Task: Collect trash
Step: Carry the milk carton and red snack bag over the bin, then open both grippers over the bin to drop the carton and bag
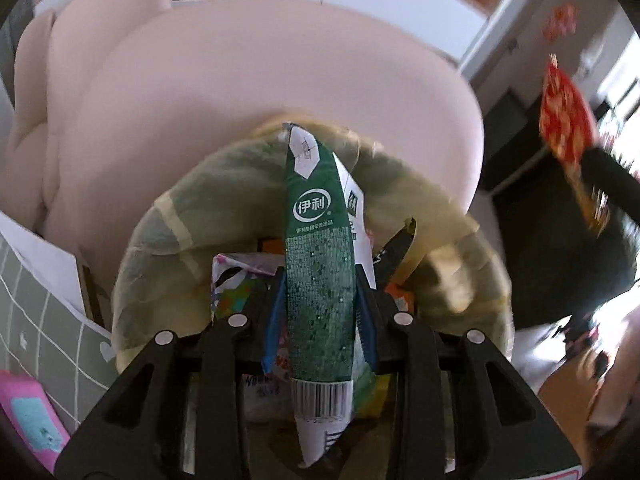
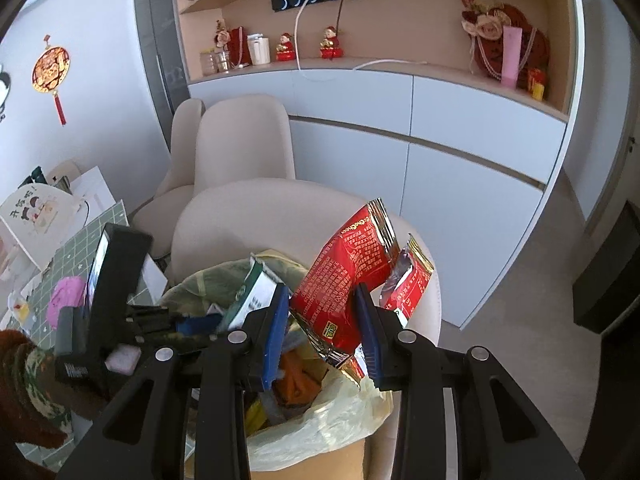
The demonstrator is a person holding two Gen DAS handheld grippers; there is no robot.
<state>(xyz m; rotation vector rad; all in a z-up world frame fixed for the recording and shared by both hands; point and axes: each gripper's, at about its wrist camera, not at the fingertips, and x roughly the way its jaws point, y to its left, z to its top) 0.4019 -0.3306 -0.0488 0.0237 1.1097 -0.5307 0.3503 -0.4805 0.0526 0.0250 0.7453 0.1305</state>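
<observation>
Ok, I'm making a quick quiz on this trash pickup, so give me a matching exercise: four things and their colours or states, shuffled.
Things:
1. milk carton
2. snack wrapper
3. bin liner
4. chair

Descriptions:
A. pale yellow, lines the bin
B. beige, behind the bin
C. green and white, flattened, clamped in the left gripper
D. red and gold, between the right gripper fingers

Pairs: 1-C, 2-D, 3-A, 4-B

Left tool (image 1: 320,300), blue pads clamped on a flattened green-and-white milk carton (image 1: 318,264) standing upright above a bin lined with a yellowish bag (image 1: 168,240). Colourful wrappers (image 1: 236,280) lie inside. Behind: beige chair (image 1: 240,80); at right, blurred, a red wrapper (image 1: 566,120).
</observation>
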